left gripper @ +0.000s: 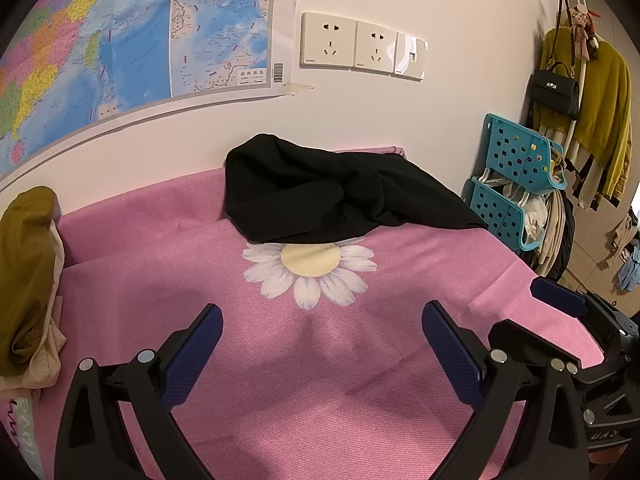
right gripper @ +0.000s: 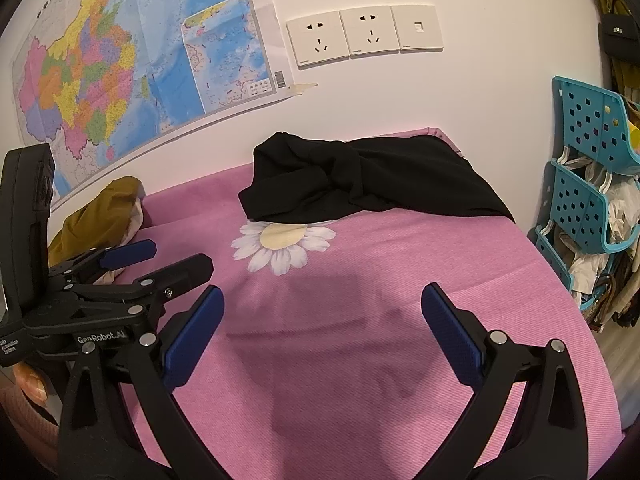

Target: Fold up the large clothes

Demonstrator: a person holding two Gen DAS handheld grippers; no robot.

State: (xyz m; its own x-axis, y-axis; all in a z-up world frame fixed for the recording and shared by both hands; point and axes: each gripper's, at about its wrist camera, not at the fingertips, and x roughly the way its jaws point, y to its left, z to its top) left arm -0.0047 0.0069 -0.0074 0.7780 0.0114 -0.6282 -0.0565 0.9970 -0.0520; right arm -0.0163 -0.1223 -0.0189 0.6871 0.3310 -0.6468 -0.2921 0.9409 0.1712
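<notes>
A crumpled black garment [left gripper: 336,192] lies in a heap at the far side of the pink cloth [left gripper: 320,360], against the wall and partly over a daisy print [left gripper: 310,266]. It also shows in the right wrist view [right gripper: 368,178]. My left gripper [left gripper: 322,320] is open and empty, hovering over the pink cloth well short of the garment. My right gripper [right gripper: 322,304] is open and empty too, beside the left one, which shows at its left [right gripper: 120,280]. The right gripper's fingers [left gripper: 560,296] show at the right edge of the left wrist view.
An olive and cream clothes pile [left gripper: 28,272] sits at the left edge of the cloth. A teal perforated rack [left gripper: 516,184] with clothes stands right of the table. A map [left gripper: 120,40] and wall sockets [left gripper: 360,46] are on the wall behind.
</notes>
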